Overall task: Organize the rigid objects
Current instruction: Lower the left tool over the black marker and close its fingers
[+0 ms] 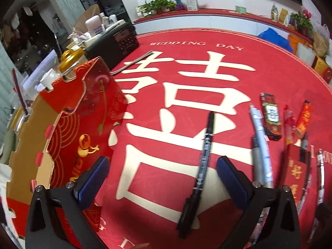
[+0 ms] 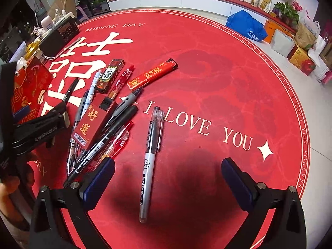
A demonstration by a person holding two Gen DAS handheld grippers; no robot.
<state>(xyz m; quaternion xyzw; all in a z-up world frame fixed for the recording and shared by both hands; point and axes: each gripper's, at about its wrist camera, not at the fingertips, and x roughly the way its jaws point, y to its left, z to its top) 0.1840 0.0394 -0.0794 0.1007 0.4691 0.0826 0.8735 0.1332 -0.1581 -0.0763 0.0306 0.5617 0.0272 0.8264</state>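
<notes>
Left wrist view. Left gripper: jaws spread wide, nothing between the pads, hovering low over the red tabletop. A black marker lies just ahead, between the jaws and slightly to the right, roughly in line with the fingers; judged the next candidate for pickup. To the left stands a red acrylic organizer box with notched walls, apparently the destination for the loose items. To the right: a pale blue pen, a small dark carton and a red lighter, laid side by side.

Right wrist view. Right gripper: jaws likewise spread, empty. A silver-barrelled gel pen lies alone between the fingers, pointing away, well placed for a straight approach. To the left, a crossed pile of pens around a red card box, several overlapping, so likely harder to separate. The lighter rests beyond the pile, apart from it.
</notes>
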